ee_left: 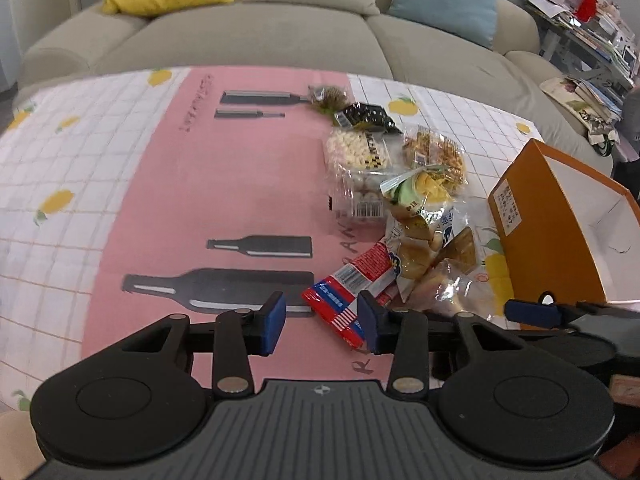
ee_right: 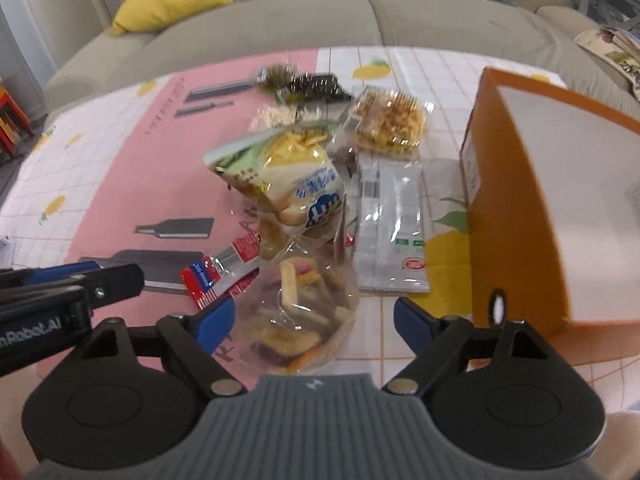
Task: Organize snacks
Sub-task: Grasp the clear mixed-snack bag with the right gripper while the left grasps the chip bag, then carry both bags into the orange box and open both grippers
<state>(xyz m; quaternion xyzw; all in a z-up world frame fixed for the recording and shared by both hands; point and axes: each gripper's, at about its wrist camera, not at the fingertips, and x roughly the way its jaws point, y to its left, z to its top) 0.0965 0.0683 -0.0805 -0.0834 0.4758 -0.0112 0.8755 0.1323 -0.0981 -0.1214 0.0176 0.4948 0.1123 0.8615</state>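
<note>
Item one, left of the orange box (ee_left: 560,232): my left gripper (ee_left: 322,322), jaws partly open, nothing gripped; the red packet (ee_left: 348,296) lies flat on the cloth (ee_left: 160,200) with its near end between the pads, the right pad just at its edge. I judge a close from here could catch only a corner, so the slick wrapper might slide out or fold, and one pad could snag the cloth. Item two, nearer the box: the snack pile, which I take to be bound for the box: a clear tub (ee_left: 358,168) of pale pieces, a dark packet (ee_left: 366,116) behind it, a waffle pack (ee_right: 388,120), a green-and-yellow bag (ee_right: 280,172) and a flat white sachet (ee_right: 394,232) just beside the box's left wall. These overlap, so lifting one could drag its neighbours along. Item three, closest to the box: my right gripper (ee_right: 314,318), jaws wide, holding nothing; a clear bag (ee_right: 308,308) of mixed crisps sits between the pads, untouched as far as I can tell, though this view is blurred. A hard squeeze could crush the contents; a light one may only pinch film. The two grippers stand near each other, left fingers (ee_right: 100,280) showing in the right view, so a collision is possible. The box stands open with tall walls; a careless swing could knock it.
</note>
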